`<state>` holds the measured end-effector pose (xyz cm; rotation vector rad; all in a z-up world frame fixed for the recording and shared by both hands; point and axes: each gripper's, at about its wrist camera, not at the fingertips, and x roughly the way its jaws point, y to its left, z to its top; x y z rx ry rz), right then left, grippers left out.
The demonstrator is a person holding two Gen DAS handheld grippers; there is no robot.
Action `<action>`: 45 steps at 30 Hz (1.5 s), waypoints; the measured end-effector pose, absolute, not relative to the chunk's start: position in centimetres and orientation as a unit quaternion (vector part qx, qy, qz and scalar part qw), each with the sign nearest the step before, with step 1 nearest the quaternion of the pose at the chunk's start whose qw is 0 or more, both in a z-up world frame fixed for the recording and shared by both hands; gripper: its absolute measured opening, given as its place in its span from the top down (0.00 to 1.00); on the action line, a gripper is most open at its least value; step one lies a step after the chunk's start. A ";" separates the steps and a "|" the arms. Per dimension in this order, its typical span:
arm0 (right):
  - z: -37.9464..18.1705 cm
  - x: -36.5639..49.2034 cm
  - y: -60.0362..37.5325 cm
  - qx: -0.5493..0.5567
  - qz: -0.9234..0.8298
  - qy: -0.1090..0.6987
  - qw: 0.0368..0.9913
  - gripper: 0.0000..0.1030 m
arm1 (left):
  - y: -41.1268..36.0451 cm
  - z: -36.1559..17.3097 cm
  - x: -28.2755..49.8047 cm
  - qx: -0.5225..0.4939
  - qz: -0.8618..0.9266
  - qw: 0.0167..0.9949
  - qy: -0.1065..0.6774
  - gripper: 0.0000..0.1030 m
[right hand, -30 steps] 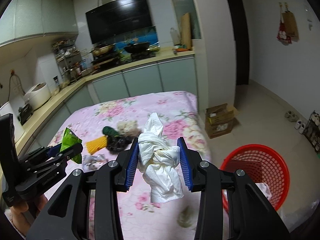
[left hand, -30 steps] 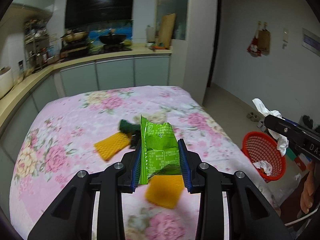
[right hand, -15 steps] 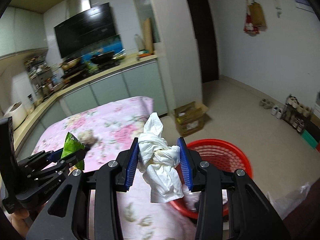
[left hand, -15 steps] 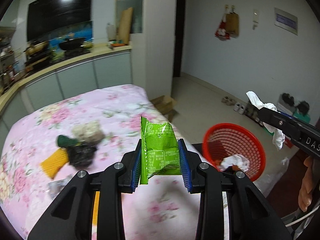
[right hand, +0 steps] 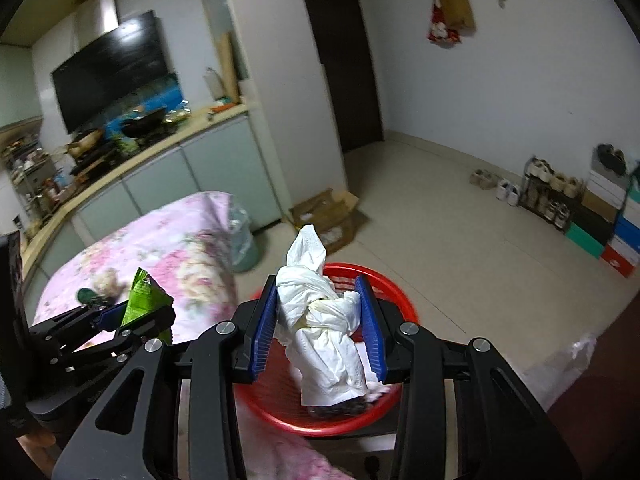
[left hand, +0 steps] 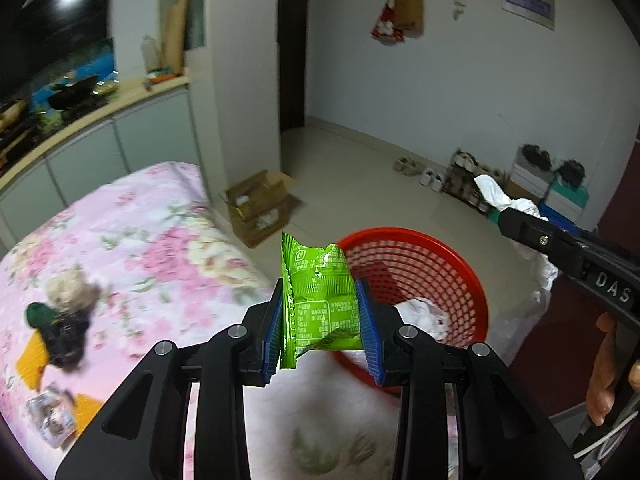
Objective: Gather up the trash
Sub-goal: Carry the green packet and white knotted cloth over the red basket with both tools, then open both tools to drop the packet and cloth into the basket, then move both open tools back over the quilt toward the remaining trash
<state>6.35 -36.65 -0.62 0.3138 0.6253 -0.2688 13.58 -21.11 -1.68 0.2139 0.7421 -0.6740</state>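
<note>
My left gripper [left hand: 320, 320] is shut on a green snack wrapper [left hand: 320, 296] and holds it over the table's right edge, just left of the red basket [left hand: 452, 264]. My right gripper [right hand: 318, 324] is shut on a crumpled white tissue [right hand: 324, 320] and holds it above the red basket [right hand: 396, 292], which has white paper in it. In the left wrist view the right gripper [left hand: 520, 220] shows at the far right with the tissue [left hand: 496, 194]. In the right wrist view the left gripper [right hand: 132, 312] shows at the left with the wrapper [right hand: 144, 298].
The table with a pink floral cloth [left hand: 132, 240] still carries a dark clump [left hand: 66, 332], yellow foam pieces [left hand: 30, 360] and a small packet [left hand: 52, 420]. A cardboard box [left hand: 260, 204] sits on the floor. Shoes and shoe boxes [right hand: 592, 208] line the right wall.
Both grippers have swung right, away from the table and toward the red basket, still holding the wrapper and the tissue. The basket now lies directly under the right gripper.
</note>
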 end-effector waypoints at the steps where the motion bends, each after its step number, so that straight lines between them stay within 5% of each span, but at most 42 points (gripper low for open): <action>1: -0.9 6.3 -37.1 0.156 -0.136 0.309 0.928 0.63 | -21.7 -1.9 13.8 0.102 -0.328 0.867 0.362 0.68; 20: -8.0 10.6 -42.0 0.232 -0.133 0.411 0.872 0.62 | -29.2 -9.3 17.0 0.118 -0.372 0.803 0.450 0.64; 23: -8.5 10.7 -42.1 0.242 -0.129 0.416 0.867 0.57 | -29.3 -9.7 17.1 0.117 -0.373 0.802 0.453 0.58; 28: -8.5 10.2 -42.8 0.261 -0.127 0.411 0.864 0.44 | -28.8 -9.2 17.3 0.109 -0.374 0.807 0.444 0.32; 45: -4.3 7.1 -39.3 0.207 -0.126 0.358 0.902 0.40 | -20.7 -2.9 15.6 0.077 -0.295 0.880 0.363 0.15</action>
